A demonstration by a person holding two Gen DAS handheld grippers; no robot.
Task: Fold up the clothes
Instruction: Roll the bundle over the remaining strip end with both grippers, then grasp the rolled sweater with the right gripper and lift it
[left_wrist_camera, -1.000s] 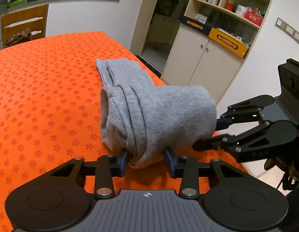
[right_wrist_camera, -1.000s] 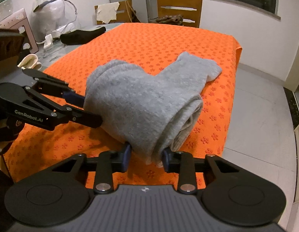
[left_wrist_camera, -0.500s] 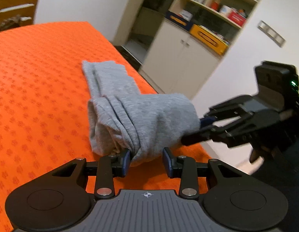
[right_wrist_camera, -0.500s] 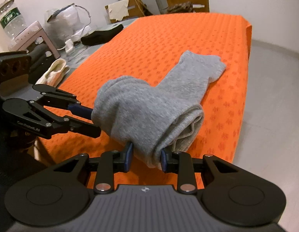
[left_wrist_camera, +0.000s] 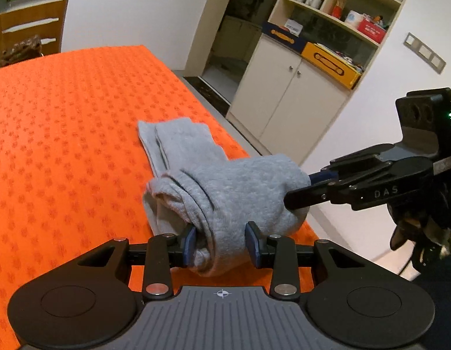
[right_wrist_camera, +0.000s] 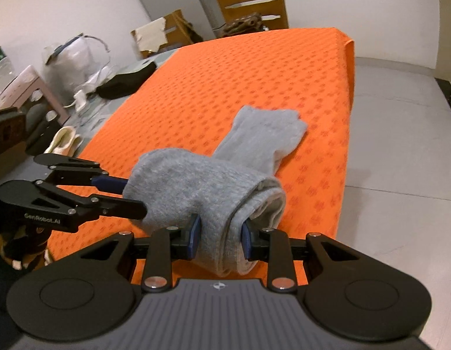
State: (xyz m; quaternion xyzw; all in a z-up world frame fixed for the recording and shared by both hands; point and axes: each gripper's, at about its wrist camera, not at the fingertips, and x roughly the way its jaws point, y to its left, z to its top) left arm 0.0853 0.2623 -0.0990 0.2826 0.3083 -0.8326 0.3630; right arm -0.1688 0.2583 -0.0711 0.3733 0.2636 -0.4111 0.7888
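Near surface's right edge: left gripper [left_wrist_camera: 221,243] jaws clamped on one end of rolled grey garment [left_wrist_camera: 225,192], right gripper [right_wrist_camera: 220,236] jaws clamped on other end; unrolled tail lies flat on orange cloth [left_wrist_camera: 65,134].

Right gripper [left_wrist_camera: 298,192] fingers' tips buried in grey garment [left_wrist_camera: 240,186]

My left claw [left_wrist_camera: 222,243] is matte black, with blue pads [left_wrist_camera: 191,244] on its fingertips, silver screws at the linkage pivots, a ribbed grey plate with a small crosshair mark at bottom centre, and round discs at either side. My right claw [right_wrist_camera: 220,240] is built the same. At the right of the left view its side reads "DAS", with a green light above.
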